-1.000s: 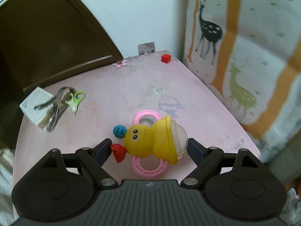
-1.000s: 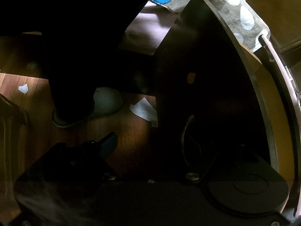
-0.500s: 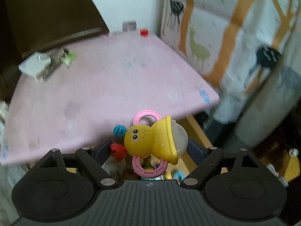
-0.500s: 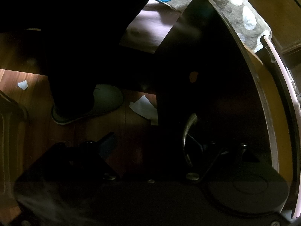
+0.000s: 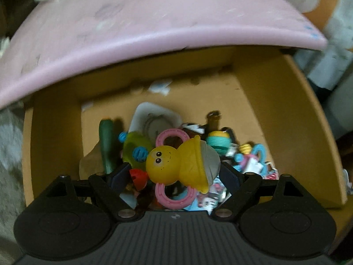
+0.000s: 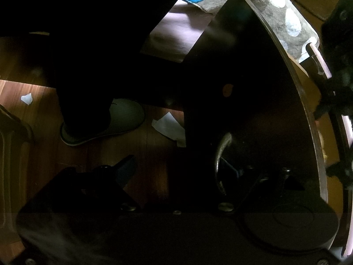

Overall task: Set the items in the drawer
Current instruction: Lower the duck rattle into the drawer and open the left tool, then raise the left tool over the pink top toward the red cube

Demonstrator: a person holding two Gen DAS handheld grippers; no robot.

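Note:
My left gripper (image 5: 174, 174) is shut on a yellow duck rattle (image 5: 176, 163) with pink rings and holds it above the open orange-brown drawer (image 5: 286, 114), which is pulled out under the pink tabletop (image 5: 132, 22). Several small toys (image 5: 220, 143) lie in the drawer below the rattle. In the dark right wrist view, my right gripper (image 6: 176, 170) is open, its right finger hooked behind the curved metal drawer handle (image 6: 220, 154) on the dark drawer front (image 6: 253, 88).
A green cylinder (image 5: 107, 145) and a white tub (image 5: 154, 119) lie in the drawer. The right wrist view shows a wooden floor (image 6: 39, 114) with a slipper (image 6: 114, 121), paper scraps (image 6: 169, 125) and a spotted rug (image 6: 275, 11).
My left gripper carried the duck rattle off the pink tabletop, back past its front edge and down over the open drawer. The right gripper stayed at the drawer handle.

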